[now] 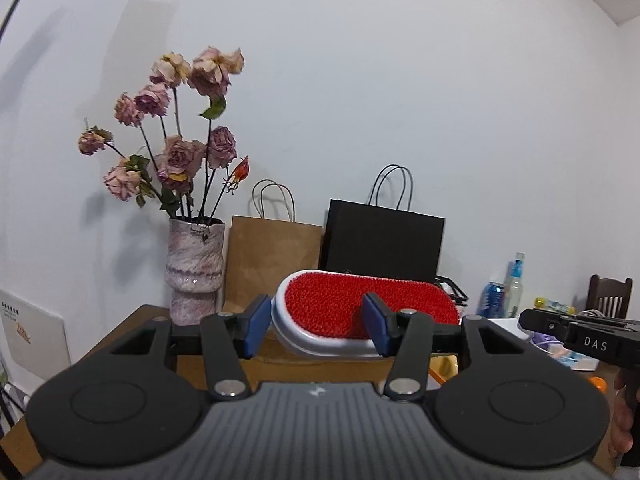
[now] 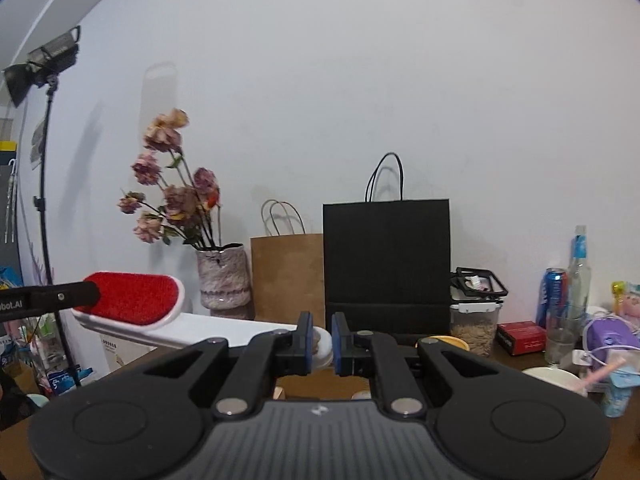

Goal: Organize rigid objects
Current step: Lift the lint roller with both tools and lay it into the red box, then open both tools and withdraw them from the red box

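A lint brush with a red pad and a white body hangs above the wooden table. My left gripper is shut on its head, blue pads pressing both long sides. In the right wrist view the brush lies to the left, with a left finger across it. Its white handle runs to my right gripper, whose pads are shut on the handle's end. In the left wrist view the right gripper's black body shows at the right edge; its jaws are hidden there.
Against the wall stand a vase of dried roses, a brown paper bag and a black paper bag. At the right are a food container, a red box, a blue can, a bottle and a glass. A light stand is far left.
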Tool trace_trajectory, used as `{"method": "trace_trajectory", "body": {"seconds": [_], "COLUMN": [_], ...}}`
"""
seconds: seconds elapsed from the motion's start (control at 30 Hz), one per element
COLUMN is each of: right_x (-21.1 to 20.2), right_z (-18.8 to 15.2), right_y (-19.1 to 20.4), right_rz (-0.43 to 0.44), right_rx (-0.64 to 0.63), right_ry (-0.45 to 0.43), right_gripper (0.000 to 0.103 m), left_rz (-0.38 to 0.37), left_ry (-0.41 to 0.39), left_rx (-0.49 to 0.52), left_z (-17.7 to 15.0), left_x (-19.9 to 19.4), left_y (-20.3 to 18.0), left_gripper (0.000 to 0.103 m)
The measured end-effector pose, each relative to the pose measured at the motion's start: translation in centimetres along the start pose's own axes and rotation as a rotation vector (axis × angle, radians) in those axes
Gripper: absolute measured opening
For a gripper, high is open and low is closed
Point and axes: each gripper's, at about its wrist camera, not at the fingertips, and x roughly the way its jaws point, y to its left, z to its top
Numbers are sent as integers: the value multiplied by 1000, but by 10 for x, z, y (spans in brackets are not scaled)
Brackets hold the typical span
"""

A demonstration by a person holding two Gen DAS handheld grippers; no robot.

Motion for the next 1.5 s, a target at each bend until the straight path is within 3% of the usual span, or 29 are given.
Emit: {"method": "trace_trajectory", "body": {"seconds": [0.27,0.3,0.33,0.37,0.4,0.43,0.5,0.63,0.73,0.8,0.93,1.1,1.13,1.23,1.5], "right_x": [88,97,102,110,115,120,136,169,190,200,206,206,205,196,167], "right_z": [10,9,9,8,7,3,-8,-36,-57,-70,-90,-97,-97,-89,-61], "right_y": [-26,-29,-31,-27,-18,-6,2,0,-6,-13,-25,-34,-35,-34,-29], "right_rz": [-10,60,128,149,107,67,93,102,74,61,6,-1,-1,-11,-2], "right_rx": [24,46,76,71,20,-59,-84,-84,-108,-99,-96,-79,-74,-81,-63], "right_ry": [41,52,63,93,111,114,177,364,502,568,636,673,675,661,620], "right_gripper": [9,2,2,1,2,2,2,2,11,16,20,24,24,39,41], "left_rz": [2,-33,-90,-137,-143,-118,-53,0,36,66,92,95,99,106,126], "left_ry": [64,74,91,107,127,141,177,398,605,657,665,679,681,686,636], "left_rx": [-21,-12,-11,-12,3,23,50,48,36,45,102,100,101,97,104], "left_z": [5,4,3,2,-1,-4,-16,-49,-77,-90,-103,-100,-99,-94,-73], "left_x": [92,100,106,111,116,120,133,166,190,198,193,189,189,188,157], "left_y": [19,19,18,15,9,4,-1,9,22,30,30,24,23,20,11], "left_gripper": [50,38,32,30,31,31,31,32,58,63,67,70,70,72,74]}}
